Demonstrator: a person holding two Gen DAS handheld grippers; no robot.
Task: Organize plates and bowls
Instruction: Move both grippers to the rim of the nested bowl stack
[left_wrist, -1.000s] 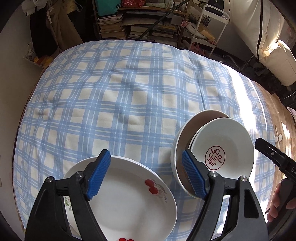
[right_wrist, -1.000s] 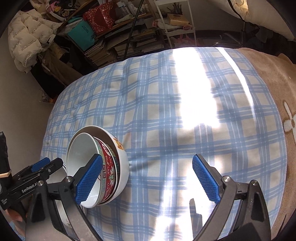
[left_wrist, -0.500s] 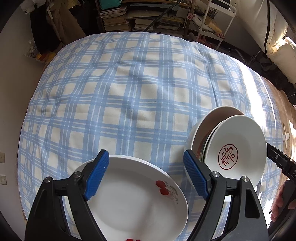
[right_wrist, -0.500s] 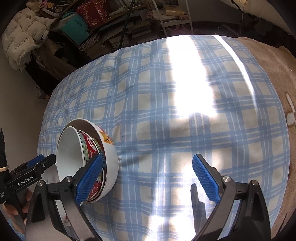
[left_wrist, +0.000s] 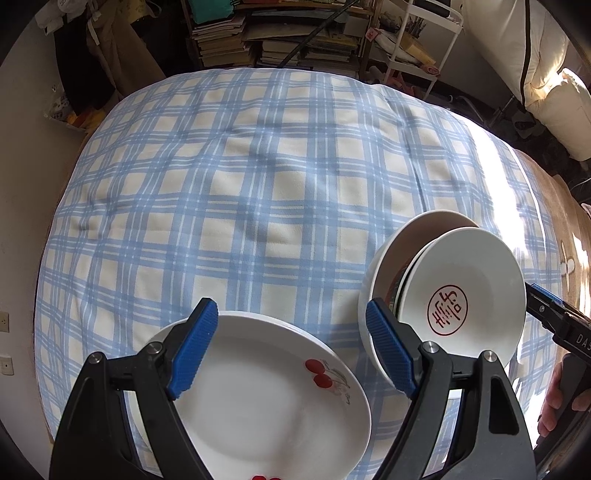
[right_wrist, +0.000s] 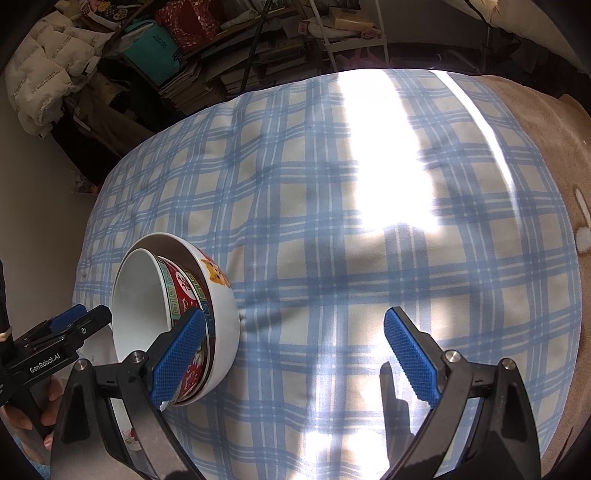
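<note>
Left gripper (left_wrist: 288, 349): jaws wide, nothing between pads, hovering over cherry plate (left_wrist: 266, 398) at lower centre, likely lining up on rim.

Right gripper (right_wrist: 295, 354): also spread, empty.

Nested bowls (right_wrist: 177, 317) lower left, tilted, probably from soft checked blanket (left_wrist: 240, 184).

Bookshelf clutter (left_wrist: 280, 33) along top, well apart; no obstruction.

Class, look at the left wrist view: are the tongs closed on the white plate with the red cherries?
No. The left tongs stand open above the cherry plate, their blue pads wide apart and pressing on nothing.
</note>
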